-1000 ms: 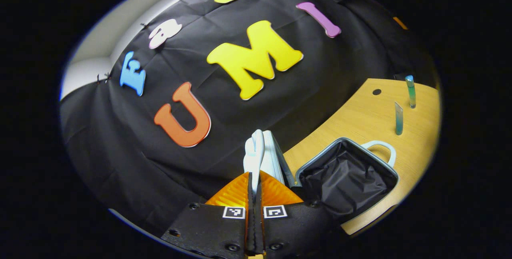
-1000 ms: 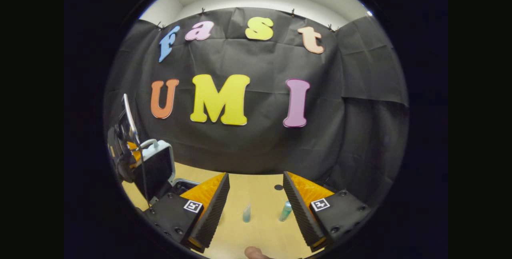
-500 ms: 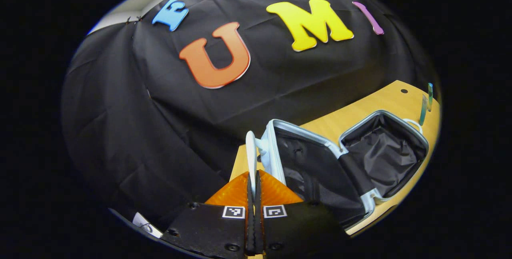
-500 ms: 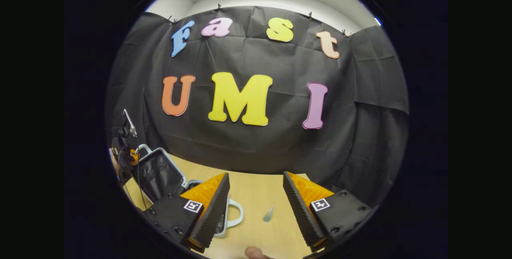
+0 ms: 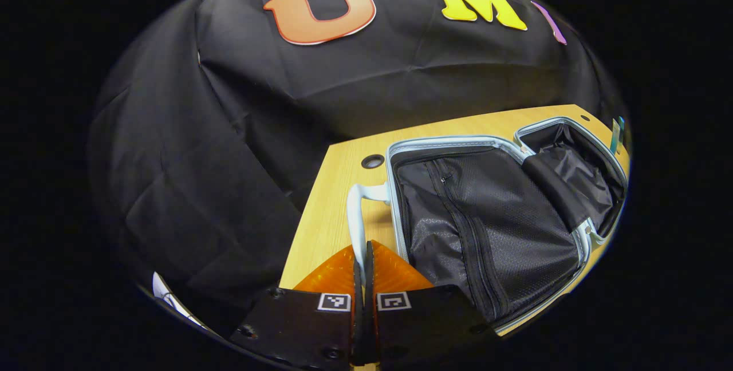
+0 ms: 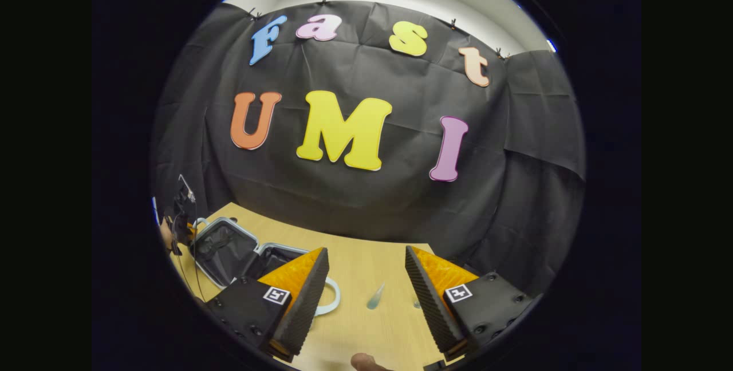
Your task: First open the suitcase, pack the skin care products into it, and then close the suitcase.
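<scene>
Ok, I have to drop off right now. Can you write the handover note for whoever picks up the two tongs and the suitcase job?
Left tongs: shut on the pale blue suitcase lid handle, lid laid back almost flat.
Right tongs: open, holding nothing, above the wooden table.
Small pale blue suitcase: open on the table, black-lined halves side by side, nothing packed.
Skin care: a translucent teal tube lies on the table between the right tongs' fingers; a second small item sits by the right finger.
Done: suitcase opened.
Left: release the handle, pack the skin care items, close the suitcase.
</scene>
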Demonstrator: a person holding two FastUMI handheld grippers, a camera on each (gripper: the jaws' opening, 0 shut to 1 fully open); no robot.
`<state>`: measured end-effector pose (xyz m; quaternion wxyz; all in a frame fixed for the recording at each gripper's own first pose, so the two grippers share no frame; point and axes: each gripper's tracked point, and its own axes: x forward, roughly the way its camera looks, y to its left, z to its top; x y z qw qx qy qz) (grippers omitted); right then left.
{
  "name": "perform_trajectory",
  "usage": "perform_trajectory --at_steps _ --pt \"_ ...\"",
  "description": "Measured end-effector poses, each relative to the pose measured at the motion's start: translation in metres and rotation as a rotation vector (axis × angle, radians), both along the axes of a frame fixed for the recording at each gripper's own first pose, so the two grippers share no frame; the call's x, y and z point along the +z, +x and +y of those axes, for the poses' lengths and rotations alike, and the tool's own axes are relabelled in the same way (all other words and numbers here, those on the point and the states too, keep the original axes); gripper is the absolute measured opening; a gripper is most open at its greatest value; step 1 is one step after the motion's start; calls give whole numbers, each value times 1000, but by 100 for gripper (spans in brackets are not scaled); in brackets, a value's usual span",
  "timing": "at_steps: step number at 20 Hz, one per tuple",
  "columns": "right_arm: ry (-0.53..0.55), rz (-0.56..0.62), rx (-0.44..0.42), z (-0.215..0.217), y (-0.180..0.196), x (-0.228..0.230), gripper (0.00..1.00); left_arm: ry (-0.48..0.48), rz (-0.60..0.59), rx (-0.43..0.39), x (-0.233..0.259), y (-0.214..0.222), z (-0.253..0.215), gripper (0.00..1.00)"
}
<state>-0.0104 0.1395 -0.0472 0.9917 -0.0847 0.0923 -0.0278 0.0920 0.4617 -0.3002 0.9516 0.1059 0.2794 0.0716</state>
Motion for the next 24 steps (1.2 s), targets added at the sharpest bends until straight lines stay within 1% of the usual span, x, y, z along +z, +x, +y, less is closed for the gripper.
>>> perform_trajectory --at_steps 2,6,7,8,9,10,12,13,15,16,17,18,19,21,23,24 --pt "-14 6 -1 0 -1 -2 80 -24 28 -17 -15 -3 0 3" --pt "-22 19 -6 -3 -4 -6 80 -104 41 -15 -31 -3 -2 3" --pt "-26 20 -7 -4 -6 -7 80 -120 28 -17 -30 -1 -3 5" --pt "-36 23 -7 -6 -6 -6 80 -126 39 -17 -34 -2 -2 7" --pt "-44 24 -8 -9 -7 -8 80 -129 43 -13 -35 -3 -2 12" --pt "-47 26 -8 -12 -8 -8 80 -127 50 -13 -36 -2 -1 13" --pt "-43 30 -8 -19 -9 -10 80 -87 65 5 -33 -6 7 19" --pt "-38 31 -8 -22 -9 -12 80 -58 72 31 -31 -7 14 21" --pt "-25 36 -5 -29 -9 -16 80 -40 42 55 -21 -10 15 49" --pt "-20 37 -2 -33 -10 -17 80 -37 23 62 -12 -13 15 51" --pt "-18 34 0 -38 -11 -18 80 -30 7 75 -6 -16 13 71" --pt "-18 28 2 -43 -13 -17 80 -25 -1 82 1 -18 9 71" --pt "-15 24 6 -49 -13 -18 79 -18 -13 85 9 -21 2 85" --pt "-4 25 7 -63 -13 -23 80 0 -52 87 31 -24 -15 91" --pt "18 30 4 -77 -12 -27 80 -1 -95 74 54 -28 -44 92" --pt "30 32 3 -85 -11 -28 80 -16 -111 59 62 -29 -65 92"
